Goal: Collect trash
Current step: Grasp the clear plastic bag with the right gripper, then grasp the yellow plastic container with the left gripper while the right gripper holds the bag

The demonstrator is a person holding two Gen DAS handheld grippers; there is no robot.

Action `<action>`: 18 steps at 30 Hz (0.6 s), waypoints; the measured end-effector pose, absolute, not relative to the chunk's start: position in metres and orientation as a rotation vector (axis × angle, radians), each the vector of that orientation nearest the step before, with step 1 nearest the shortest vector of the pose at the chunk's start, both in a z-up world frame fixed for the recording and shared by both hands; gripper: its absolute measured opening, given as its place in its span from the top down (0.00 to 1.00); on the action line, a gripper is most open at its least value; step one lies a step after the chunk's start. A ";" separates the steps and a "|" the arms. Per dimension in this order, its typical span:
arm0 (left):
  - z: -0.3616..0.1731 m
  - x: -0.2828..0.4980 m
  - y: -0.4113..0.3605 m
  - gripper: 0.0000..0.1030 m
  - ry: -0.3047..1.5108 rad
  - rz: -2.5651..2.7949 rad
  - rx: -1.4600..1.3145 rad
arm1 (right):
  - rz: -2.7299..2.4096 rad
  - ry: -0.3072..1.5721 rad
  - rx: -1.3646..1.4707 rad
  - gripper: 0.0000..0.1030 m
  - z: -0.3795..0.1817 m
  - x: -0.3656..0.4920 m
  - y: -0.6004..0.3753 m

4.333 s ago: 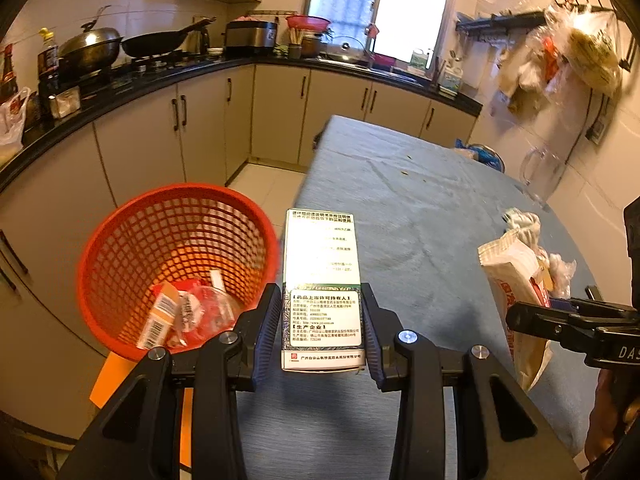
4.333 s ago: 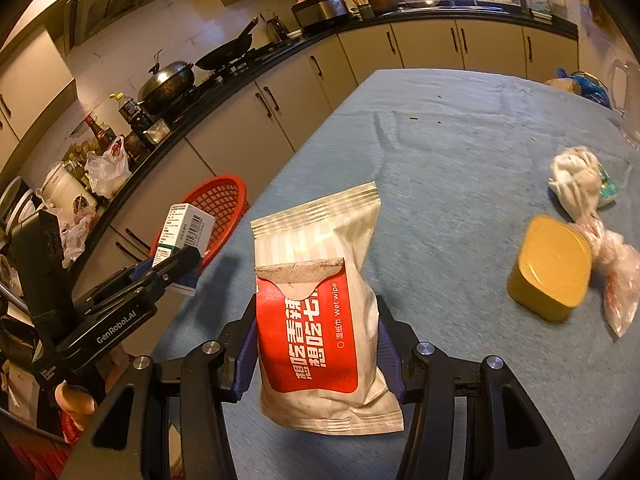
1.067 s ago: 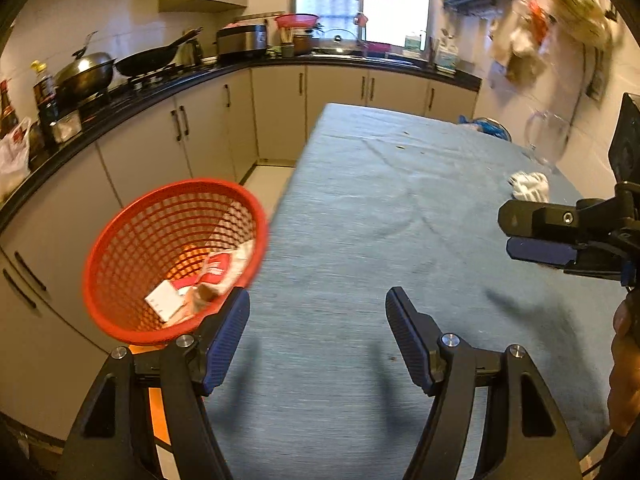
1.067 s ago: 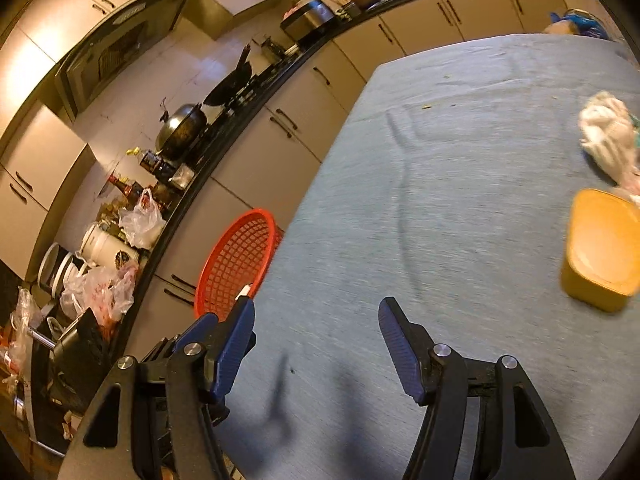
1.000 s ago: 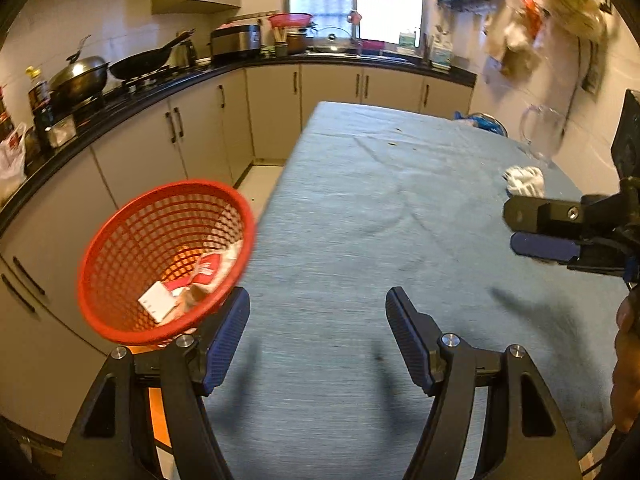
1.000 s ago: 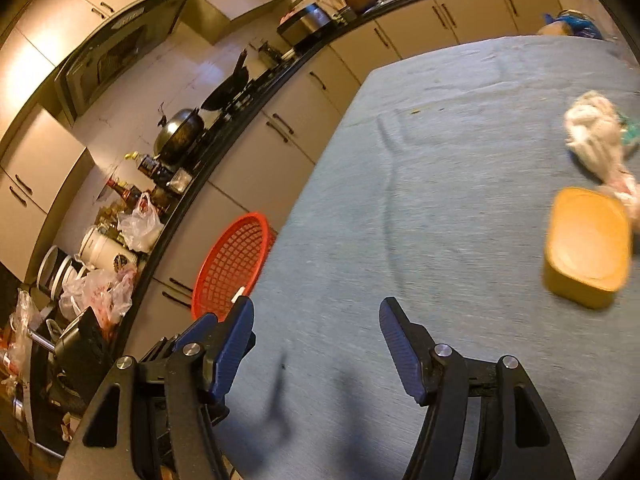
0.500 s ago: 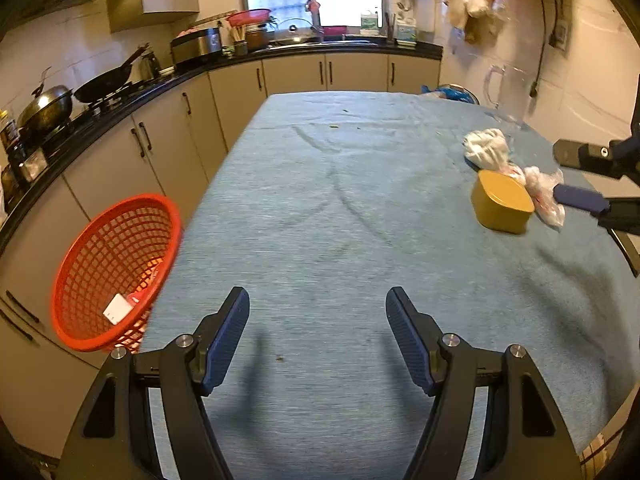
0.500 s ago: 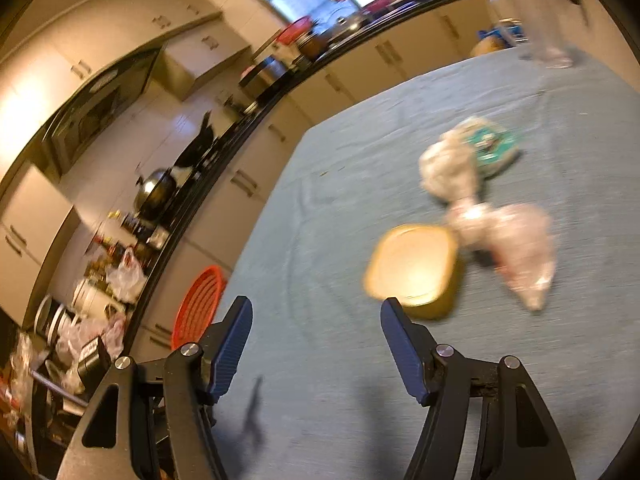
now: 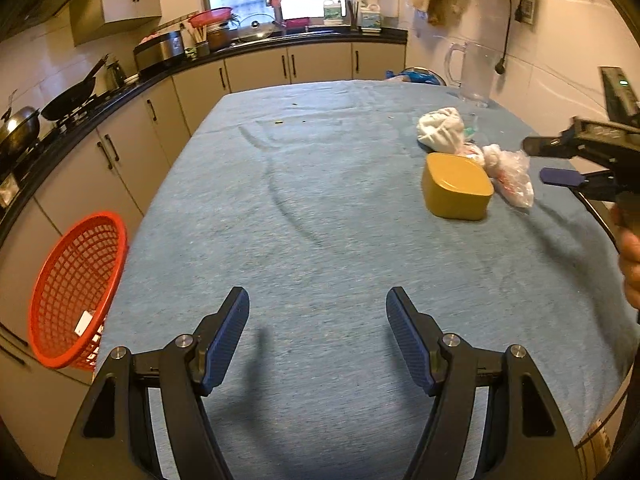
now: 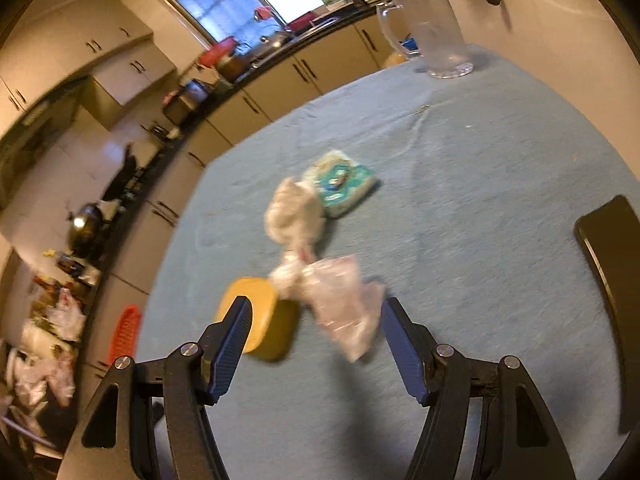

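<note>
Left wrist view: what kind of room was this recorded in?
A home kitchen, most likely: a wok and frying pan sit on a dark counter above cream cabinets, with a cloth-covered table in the middle.

I see a clear glass pitcher (image 9: 472,74) at my one o'clock on the blue tablecloth (image 9: 320,208), a wok (image 9: 16,134) at ten, and a black phone (image 10: 612,264) at three.

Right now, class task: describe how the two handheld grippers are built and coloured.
The left gripper and right gripper look alike: black curved fingers with silver screws, each tipped by a ribbed blue pad. The left camera shows the right gripper side-on, black body, blue pad.
</note>
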State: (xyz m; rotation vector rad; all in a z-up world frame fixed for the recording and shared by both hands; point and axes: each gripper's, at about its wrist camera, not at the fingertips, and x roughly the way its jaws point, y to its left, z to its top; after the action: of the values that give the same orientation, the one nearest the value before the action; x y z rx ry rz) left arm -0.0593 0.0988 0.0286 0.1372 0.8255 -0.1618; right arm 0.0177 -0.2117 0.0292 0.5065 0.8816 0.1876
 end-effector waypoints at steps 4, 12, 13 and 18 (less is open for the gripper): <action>0.028 -0.056 0.093 0.32 0.839 -0.185 0.144 | 0.159 0.903 0.448 0.31 0.019 0.030 -0.209; 0.034 -0.043 0.078 0.31 0.858 -0.240 0.136 | 0.238 0.920 0.402 0.54 0.007 0.047 -0.195; 0.035 -0.040 0.075 0.31 0.861 -0.248 0.138 | 0.251 0.917 0.408 0.69 0.007 0.046 -0.196; 0.040 -0.022 0.058 0.24 0.887 -0.296 0.112 | 0.272 0.839 0.482 0.73 0.012 0.036 -0.211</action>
State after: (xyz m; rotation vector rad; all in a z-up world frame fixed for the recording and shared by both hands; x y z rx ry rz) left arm -0.0222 0.0576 0.0397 0.1115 0.8868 -0.2961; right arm 0.0355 -0.2111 0.0125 0.4822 0.8389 0.2724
